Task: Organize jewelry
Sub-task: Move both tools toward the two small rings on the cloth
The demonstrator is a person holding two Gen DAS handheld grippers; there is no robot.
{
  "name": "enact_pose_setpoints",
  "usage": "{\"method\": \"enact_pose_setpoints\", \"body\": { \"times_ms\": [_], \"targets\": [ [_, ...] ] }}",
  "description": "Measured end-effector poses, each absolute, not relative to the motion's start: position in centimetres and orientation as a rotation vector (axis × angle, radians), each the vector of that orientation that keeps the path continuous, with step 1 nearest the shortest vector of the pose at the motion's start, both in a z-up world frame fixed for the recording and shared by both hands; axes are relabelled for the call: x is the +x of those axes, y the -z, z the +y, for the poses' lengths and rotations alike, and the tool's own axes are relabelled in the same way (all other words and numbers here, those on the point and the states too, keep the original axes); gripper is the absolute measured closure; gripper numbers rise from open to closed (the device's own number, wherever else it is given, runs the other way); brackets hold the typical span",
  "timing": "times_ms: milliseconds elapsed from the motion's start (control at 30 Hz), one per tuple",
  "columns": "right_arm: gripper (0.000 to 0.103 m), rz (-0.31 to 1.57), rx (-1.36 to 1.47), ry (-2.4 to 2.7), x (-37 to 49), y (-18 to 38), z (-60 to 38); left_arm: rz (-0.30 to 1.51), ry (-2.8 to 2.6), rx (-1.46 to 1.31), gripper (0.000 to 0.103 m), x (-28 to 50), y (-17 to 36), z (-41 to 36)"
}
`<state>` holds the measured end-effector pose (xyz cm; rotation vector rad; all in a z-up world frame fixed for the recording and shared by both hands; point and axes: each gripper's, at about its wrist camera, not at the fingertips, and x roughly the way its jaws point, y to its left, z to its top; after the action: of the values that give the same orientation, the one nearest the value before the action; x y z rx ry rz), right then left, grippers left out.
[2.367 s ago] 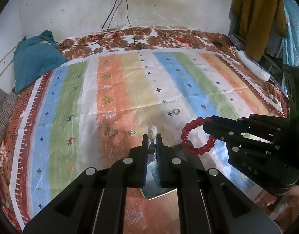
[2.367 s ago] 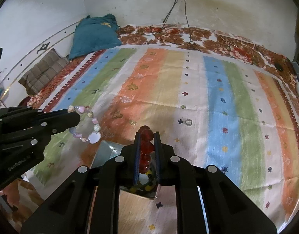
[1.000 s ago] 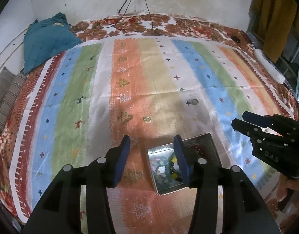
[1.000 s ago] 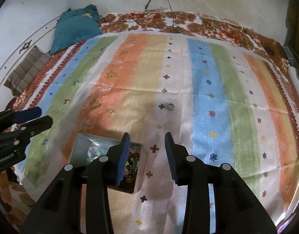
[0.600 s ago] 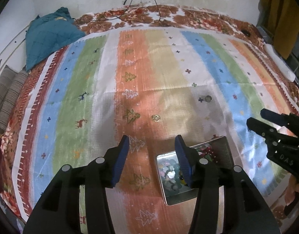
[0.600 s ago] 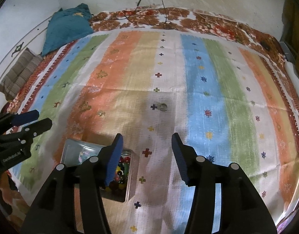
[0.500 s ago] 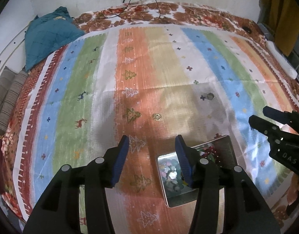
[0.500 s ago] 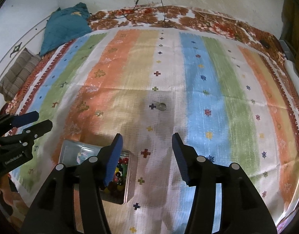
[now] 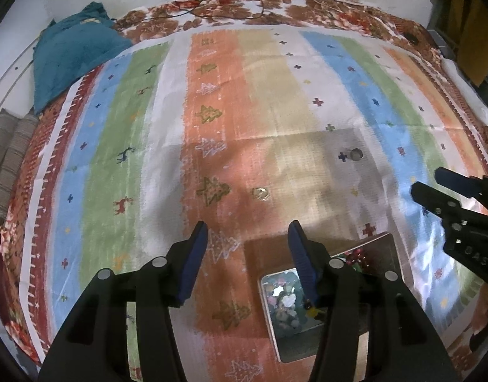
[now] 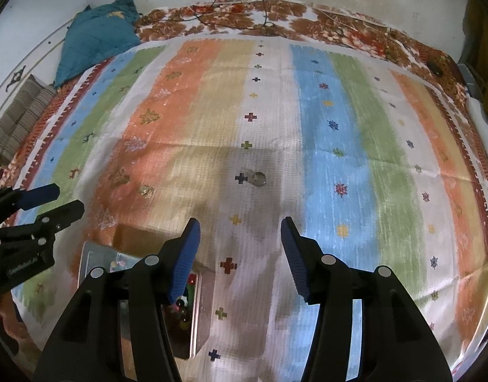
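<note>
Left wrist view: two rings [image 9: 260, 193] [image 9: 356, 154], one tin [image 9: 390, 248], both claws [image 9: 248, 262] [image 10: 239, 256] wide, nothing held.

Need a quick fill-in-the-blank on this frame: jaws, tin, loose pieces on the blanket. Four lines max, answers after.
1. Both the left gripper and the right gripper have jaws that are ____.
2. The beaded jewelry lies inside a metal ____.
3. The gold ring and the silver ring lie loose on the striped ____.
4. The pillow in the far corner is coloured ____.

Answers: open; tin; blanket; teal
</note>
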<state>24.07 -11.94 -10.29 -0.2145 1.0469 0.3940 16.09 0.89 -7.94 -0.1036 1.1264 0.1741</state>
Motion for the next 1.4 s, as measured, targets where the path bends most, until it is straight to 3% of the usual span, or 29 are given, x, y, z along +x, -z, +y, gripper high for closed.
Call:
{"method": "enact_pose_setpoints", "body": {
  "times_ms": [1400],
  "targets": [
    [0.049,1.139,-0.316,-0.363,30.6,16.3,-9.3,1.272,-0.151,-0.110,0.050,22.8,14.4,1.8]
  ]
}}
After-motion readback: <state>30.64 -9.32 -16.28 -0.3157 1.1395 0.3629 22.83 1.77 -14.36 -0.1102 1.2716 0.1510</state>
